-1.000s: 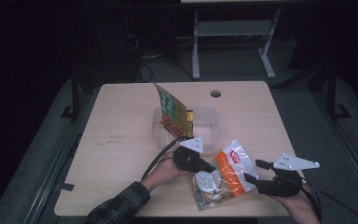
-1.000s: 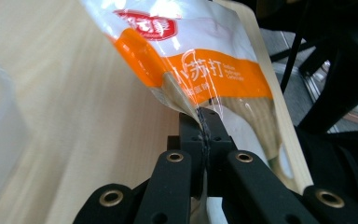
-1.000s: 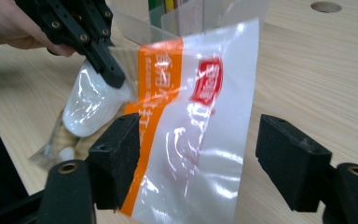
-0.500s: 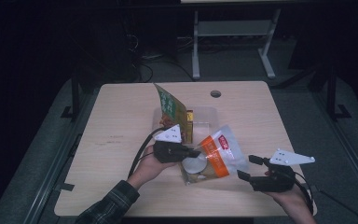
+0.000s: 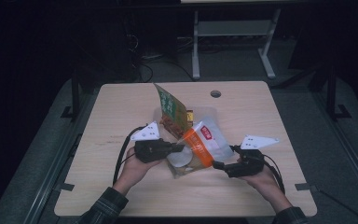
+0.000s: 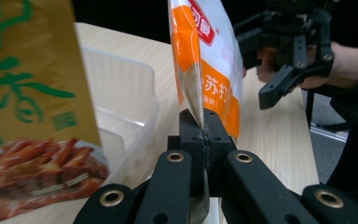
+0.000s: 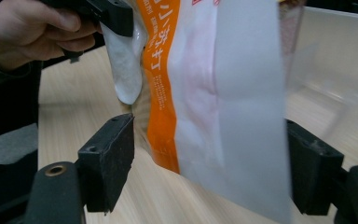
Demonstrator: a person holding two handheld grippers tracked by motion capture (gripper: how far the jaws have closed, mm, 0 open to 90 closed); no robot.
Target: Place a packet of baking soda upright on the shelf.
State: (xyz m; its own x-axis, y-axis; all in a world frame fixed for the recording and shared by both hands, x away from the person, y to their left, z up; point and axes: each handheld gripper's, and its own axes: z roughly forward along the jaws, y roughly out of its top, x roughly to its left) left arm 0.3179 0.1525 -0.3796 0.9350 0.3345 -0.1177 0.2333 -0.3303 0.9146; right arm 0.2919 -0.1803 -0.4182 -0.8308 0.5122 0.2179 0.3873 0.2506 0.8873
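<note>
pinching the orange-and-white plastic snack pouch (image 5: 200,147) by its edge, the left gripper (image 5: 179,147) has lifted it just beside the clear plastic tub (image 5: 209,113); the right gripper (image 5: 216,164), jaws apart, has let go, probably readying the drop-in.

An orange-and-white snack bag (image 5: 200,147) with red lettering and a clear section showing pale round crackers sits just below the centre of the high view, lifted and tilted above the table. In the left gripper view it stands on edge at upper centre (image 6: 205,60), its seam pinched. In the right gripper view its white back (image 7: 223,102) hangs across the middle of the frame.
</note>
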